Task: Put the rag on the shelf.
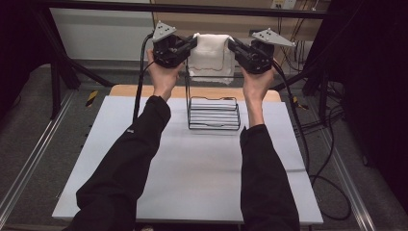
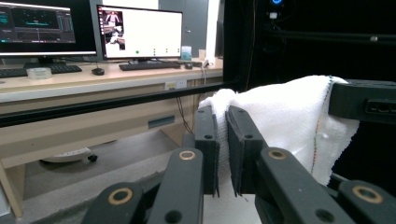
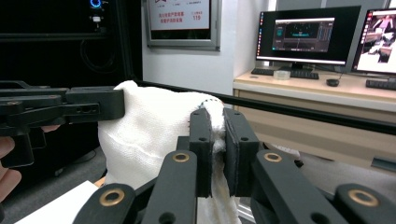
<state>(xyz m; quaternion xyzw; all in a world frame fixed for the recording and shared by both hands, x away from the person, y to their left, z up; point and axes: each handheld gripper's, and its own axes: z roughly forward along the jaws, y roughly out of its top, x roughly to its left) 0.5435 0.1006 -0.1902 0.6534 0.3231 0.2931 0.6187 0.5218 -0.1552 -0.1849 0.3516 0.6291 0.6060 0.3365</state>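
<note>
1. The left hand-held gripper (image 1: 191,44) and the right hand-held gripper (image 1: 233,45) each clamp one top corner of the white towel (image 1: 210,57), jaws pressed together on the cloth. With both corners held, the towel stays spread flat between them rather than bunched.
2. The towel hangs in the air above the far edge of the desk (image 1: 192,173) – over and just behind the wire rack (image 1: 214,113). The hold looks meant for draping it across the rack's upright bar (image 1: 186,98).
3. In the left gripper view the pads (image 2: 243,140) bite a fold of towel (image 2: 289,116); the right gripper view shows the same, with cloth (image 3: 149,130) squeezed between the pads (image 3: 236,140).
4. Around – a black frame bar (image 1: 192,8) crosses behind the towel, and cables (image 1: 327,159) trail off the desk's right side.
5. The rack's upright stands close beneath the hanging edge and could snag it; the frame bar behind probably limits any reach farther back.
</note>
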